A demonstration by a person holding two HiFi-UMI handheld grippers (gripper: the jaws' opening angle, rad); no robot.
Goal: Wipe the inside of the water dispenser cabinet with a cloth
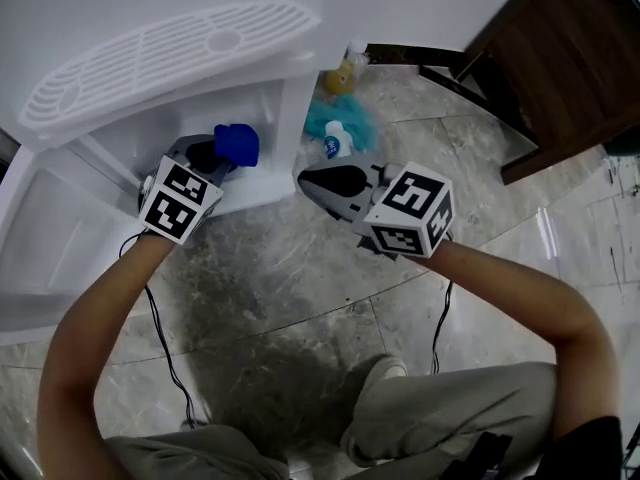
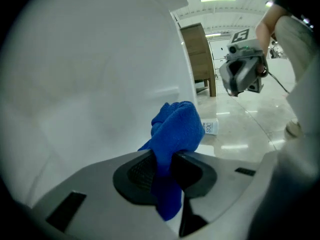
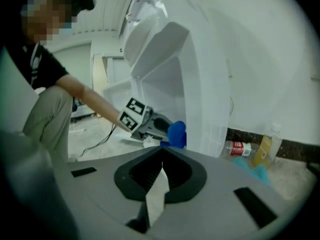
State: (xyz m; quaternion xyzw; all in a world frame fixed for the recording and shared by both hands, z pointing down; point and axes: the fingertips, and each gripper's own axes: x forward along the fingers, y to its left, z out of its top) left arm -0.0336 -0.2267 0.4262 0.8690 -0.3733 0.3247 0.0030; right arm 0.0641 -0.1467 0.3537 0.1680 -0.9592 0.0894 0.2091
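Note:
The white water dispenser (image 1: 170, 53) has its lower cabinet (image 1: 120, 158) open. My left gripper (image 1: 228, 153) is shut on a bunched blue cloth (image 1: 236, 145) just at the cabinet's opening. In the left gripper view the cloth (image 2: 175, 129) sticks out past the jaws, beside the white cabinet wall (image 2: 90, 84). My right gripper (image 1: 305, 179) hovers over the floor to the right of the dispenser's corner, shut with nothing between its jaws. In the right gripper view its jaws (image 3: 161, 161) meet at the tips, and the left gripper (image 3: 167, 129) with the cloth (image 3: 177, 133) shows ahead.
The cabinet's white door (image 1: 60, 238) hangs open at the left. A teal cloth (image 1: 340, 118), a small bottle (image 1: 338, 140) and a yellow bottle (image 1: 345, 73) lie on the marble floor behind the dispenser. A dark wooden cabinet (image 1: 560, 58) stands at the right. Cables trail on the floor.

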